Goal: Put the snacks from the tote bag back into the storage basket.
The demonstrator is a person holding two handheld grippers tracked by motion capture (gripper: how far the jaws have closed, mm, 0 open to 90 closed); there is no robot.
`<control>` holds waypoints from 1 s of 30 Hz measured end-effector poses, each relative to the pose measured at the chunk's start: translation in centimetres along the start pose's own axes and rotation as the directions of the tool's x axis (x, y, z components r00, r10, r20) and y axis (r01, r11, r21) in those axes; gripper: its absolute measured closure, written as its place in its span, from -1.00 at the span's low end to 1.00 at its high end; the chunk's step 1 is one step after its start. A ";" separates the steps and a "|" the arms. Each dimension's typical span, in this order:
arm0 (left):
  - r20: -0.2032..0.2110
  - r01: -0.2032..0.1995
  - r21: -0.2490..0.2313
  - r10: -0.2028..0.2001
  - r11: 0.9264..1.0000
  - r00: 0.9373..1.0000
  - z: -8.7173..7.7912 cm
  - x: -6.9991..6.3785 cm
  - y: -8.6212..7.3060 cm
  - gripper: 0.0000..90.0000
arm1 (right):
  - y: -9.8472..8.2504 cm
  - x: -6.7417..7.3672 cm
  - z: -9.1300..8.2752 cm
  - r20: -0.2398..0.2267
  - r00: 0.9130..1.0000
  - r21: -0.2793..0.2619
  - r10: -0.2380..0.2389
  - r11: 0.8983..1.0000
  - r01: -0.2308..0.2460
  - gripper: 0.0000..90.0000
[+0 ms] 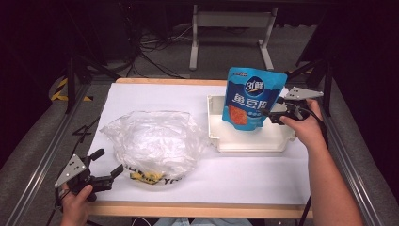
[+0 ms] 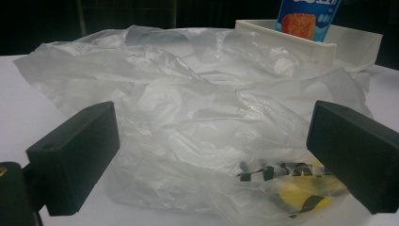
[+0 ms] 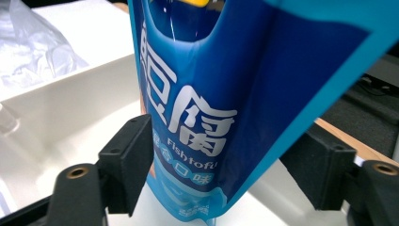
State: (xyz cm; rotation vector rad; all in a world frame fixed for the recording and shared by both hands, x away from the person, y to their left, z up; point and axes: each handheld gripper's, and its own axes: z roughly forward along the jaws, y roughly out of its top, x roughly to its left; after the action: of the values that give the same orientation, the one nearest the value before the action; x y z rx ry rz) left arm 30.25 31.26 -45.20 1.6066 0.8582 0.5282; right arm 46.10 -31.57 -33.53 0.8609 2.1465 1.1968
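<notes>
Nearest me, my left claw (image 1: 104,168) rests low at the front-left corner of the counter (image 1: 244,174), its jaws spread wide and holding nothing. It points at the crumpled clear plastic bag (image 1: 153,141) that lies just beyond it. In the left gripper view the bag (image 2: 188,122) bulges between and past the two jaws, with a yellow and black printed patch near its bottom edge, but neither pad presses on the film.

Farther off to the right, my right claw (image 1: 272,114) reaches into the white tray (image 1: 249,143) from its right side. The blue fish tofu pouch (image 1: 251,96) stands upright in the tray, leaning a little toward the tray's back. In the right gripper view the pouch (image 3: 221,94) sits between the jaws; the left pad is at the edge of the pouch and the right one stands clear of it, so I judge the claw spread rather than pinching.

The risk, as I read it, lies with that pouch. It is tall, soft and balanced on a narrow base, so with no grip on it it could tip over inside the tray or topple over the rim. A jaw that drags on the film as I pull away would cause just that. On the near side, a careless close could snag loose bag film.
</notes>
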 end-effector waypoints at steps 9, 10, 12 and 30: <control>-0.002 0.003 -0.009 -0.003 1.000 1.000 0.0 0.0 0.0 -0.91 | 0.6 0.8 -2.1 0.005 0.999 -0.028 0.043 0.999 -0.043 -0.42; -0.003 0.005 -0.011 -0.005 1.000 1.000 0.0 0.0 0.0 -0.91 | 0.7 1.0 -2.4 0.011 0.999 -0.029 0.043 0.999 -0.042 -0.42; -0.002 0.004 -0.010 -0.004 1.000 1.000 0.0 0.0 0.0 -0.91 | 0.9 1.4 -3.0 0.027 0.999 -0.020 0.033 0.999 -0.033 -0.42; 0.001 -0.002 0.003 0.002 1.000 1.000 0.1 -0.1 0.0 -0.91 | 1.7 5.8 -7.2 -0.058 0.997 -0.055 0.059 0.997 -0.062 -0.53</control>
State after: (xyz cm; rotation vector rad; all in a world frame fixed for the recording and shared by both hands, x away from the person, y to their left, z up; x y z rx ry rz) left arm 30.23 31.13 -45.17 1.6103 0.8570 0.5280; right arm 37.71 -30.42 -29.47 0.8834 2.1334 1.3203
